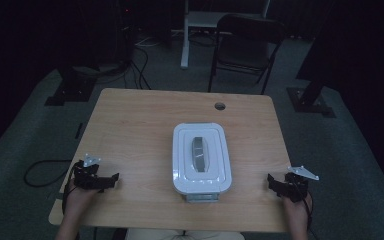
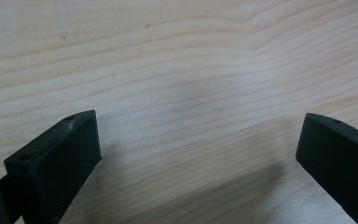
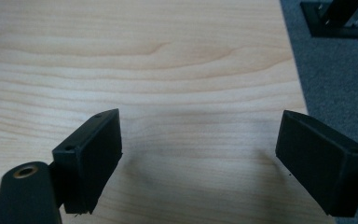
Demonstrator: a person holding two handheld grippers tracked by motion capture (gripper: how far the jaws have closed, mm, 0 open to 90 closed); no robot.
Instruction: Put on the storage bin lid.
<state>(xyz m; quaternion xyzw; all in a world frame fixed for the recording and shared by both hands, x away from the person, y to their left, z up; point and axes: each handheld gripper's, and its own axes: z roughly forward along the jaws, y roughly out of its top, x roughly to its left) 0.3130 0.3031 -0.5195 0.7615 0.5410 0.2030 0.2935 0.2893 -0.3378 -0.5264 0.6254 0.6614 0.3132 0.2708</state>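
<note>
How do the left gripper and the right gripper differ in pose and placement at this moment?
The left gripper sits inside the table's left edge, jaws pointing right toward the white lidded container; the right gripper sits at the right edge, jaws pointing left. The left gripper's own view faces bare wood; the right's also takes in the table edge and grey floor. Both are open and empty, apart from the container.

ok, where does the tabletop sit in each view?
High view: tabletop in mid-frame, carrying a white box.
Left gripper view: tabletop behind and between the open left tongs.
Right gripper view: tabletop behind the open right tongs, ending at grey carpet on the right.
Shared landmark: the pale wood grain.
</note>
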